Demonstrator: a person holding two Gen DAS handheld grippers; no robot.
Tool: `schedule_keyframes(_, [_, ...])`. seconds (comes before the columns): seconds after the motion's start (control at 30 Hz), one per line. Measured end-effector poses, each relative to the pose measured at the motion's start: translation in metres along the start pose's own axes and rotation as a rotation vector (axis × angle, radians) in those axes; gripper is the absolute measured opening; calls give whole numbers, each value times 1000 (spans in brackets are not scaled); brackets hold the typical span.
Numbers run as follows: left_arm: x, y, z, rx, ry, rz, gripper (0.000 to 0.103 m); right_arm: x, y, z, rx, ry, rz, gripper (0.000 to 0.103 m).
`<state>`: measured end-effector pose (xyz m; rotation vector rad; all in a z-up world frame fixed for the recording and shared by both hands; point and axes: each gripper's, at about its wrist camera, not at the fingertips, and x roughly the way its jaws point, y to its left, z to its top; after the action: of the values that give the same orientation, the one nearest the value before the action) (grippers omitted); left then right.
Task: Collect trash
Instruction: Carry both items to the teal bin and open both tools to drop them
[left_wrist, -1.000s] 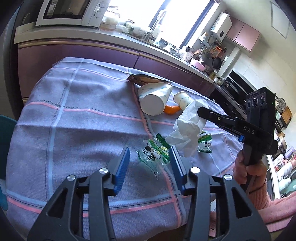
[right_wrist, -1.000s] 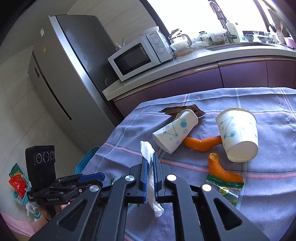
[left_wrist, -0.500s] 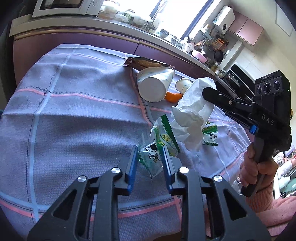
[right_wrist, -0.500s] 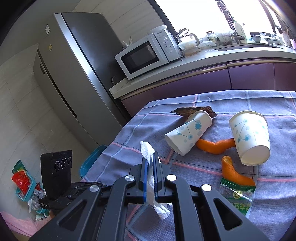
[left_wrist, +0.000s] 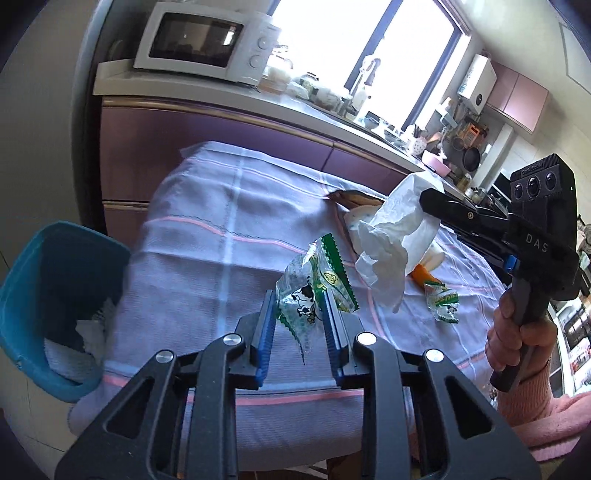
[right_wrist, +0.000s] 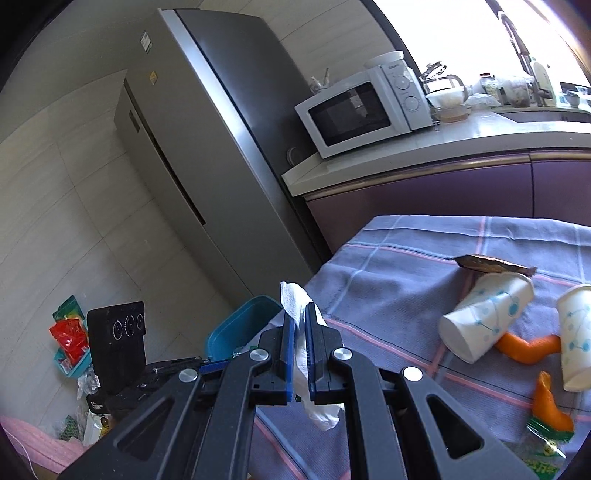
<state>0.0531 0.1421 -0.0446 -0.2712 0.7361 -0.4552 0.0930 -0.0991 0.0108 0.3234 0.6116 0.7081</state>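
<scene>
My left gripper (left_wrist: 298, 314) has a candy wrapper (left_wrist: 308, 291) between its two blue pads. The pads squeeze it from both sides. The wrapper is clear with green edges and a little cow on it. It sticks up above my fingers, and a thin strip hangs down between them. It is off the table.

My right gripper (right_wrist: 300, 334) is pinched tight on a white tissue (right_wrist: 295, 306). One end of the tissue pokes up past the tips. The rest hangs down under my fingers. From my left camera, the tissue (left_wrist: 391, 236) hangs in the air above the table.

A blue bin (left_wrist: 55, 291) stands on the floor, beside the table's edge, with some white paper inside.

On the purple cloth (right_wrist: 388, 306) lie two paper cups (right_wrist: 484, 317), orange peels (right_wrist: 528, 347), a brown wrapper (right_wrist: 487, 264) and another green wrapper (left_wrist: 443, 301).
</scene>
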Motion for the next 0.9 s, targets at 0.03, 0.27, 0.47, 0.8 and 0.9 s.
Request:
schedule_keyframes(0.03, [-8,8,1,-11,-14,20,25,7,6,4,-12,3,15,5])
schedule_keyframes(0.27, [-52,64,9,-84,-93,161,25,57,43,24,-69,38,127,5])
schedule_keyframes(0.47, [-76,111,10,-151,-122,277,26,107,68,36,-64,79,211,5])
schedule_keyframes(0.8, [-77,178,-3,-260,-78,393,26,187,89,30,-25,185,259,5])
schedule_keyframes(0.9, [-70,188,-8,-277,-61,410,26,205,94,24,-22,218,259,5])
